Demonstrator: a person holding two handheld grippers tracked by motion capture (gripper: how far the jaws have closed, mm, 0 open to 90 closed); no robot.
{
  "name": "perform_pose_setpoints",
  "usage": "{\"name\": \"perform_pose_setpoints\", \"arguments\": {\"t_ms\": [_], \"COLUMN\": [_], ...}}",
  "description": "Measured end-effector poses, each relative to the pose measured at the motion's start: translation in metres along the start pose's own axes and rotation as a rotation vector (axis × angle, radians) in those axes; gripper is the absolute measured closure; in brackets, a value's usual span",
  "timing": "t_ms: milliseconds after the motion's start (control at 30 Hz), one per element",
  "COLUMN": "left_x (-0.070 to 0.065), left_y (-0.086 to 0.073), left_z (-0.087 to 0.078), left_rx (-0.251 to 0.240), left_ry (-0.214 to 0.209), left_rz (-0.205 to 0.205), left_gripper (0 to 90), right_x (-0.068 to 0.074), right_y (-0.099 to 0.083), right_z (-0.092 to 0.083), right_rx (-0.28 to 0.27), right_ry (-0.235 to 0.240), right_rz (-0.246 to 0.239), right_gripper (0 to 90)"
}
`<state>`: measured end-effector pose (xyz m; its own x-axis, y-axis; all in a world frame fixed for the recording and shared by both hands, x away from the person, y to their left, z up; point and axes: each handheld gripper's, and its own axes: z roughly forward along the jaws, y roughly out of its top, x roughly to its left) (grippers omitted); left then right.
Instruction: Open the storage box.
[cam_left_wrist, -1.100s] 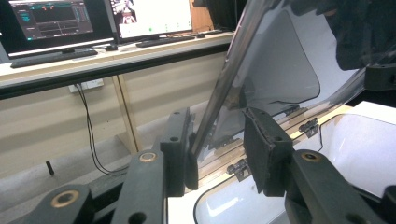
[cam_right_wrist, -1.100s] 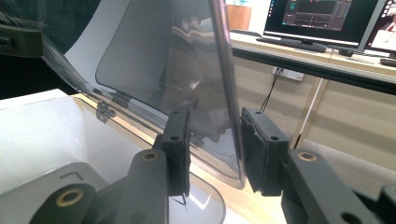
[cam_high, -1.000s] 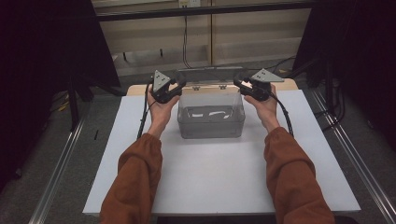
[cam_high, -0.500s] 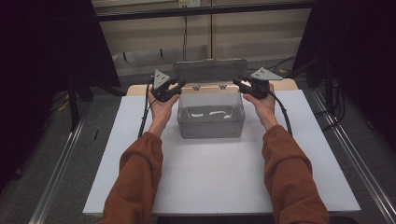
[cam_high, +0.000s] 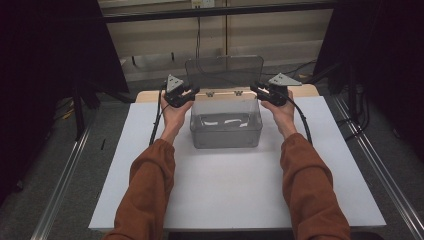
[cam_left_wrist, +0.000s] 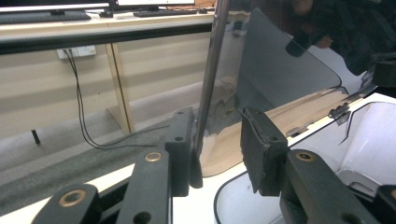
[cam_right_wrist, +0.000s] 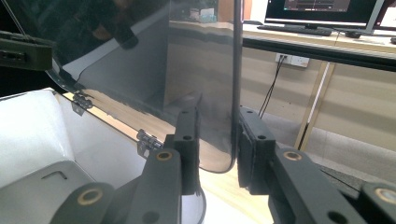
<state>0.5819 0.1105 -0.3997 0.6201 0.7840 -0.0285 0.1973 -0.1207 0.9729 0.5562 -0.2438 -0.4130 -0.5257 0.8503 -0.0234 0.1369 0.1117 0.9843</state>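
Flanking the raised lid (cam_high: 224, 71) of the clear box (cam_high: 226, 125), both hand-held grippers.

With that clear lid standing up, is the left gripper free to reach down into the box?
Probably yes. The lid stands upright at the back, leaving the clear box open on top. The left gripper sits at the lid's left edge, which passes between its jaws, so it must back off that edge first.

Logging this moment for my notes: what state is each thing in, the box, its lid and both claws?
Clear box: open, upright on the white table.
Lid: raised on its rear hinges, standing about upright.
Left claw: open, its jaws either side of the lid's edge, one pad touching it.
Right claw: open, its jaws either side of the lid's other edge.
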Motion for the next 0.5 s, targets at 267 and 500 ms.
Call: {"name": "perform_pose_setpoints", "arguments": {"t_ms": [267,500], "left_x": [0.004,0.01], "left_y": [-0.0019,-0.0037], "left_z": [0.0061,0.0077], "left_rx": [0.075,0.077], "left_ry": [-0.004,-0.024], "left_rz": [-0.012,-0.067], "left_gripper": [67.1,70.5], "right_x": [-0.0011,-0.0027], "right_y": [0.001,-0.0029], "right_z": [0.0021,0.0038], "right_rx": [0.015,0.035], "right_ry": [-0.008,-0.008], "right_rz": [-0.003,0.0], "right_gripper": [72.9,73.9]}}
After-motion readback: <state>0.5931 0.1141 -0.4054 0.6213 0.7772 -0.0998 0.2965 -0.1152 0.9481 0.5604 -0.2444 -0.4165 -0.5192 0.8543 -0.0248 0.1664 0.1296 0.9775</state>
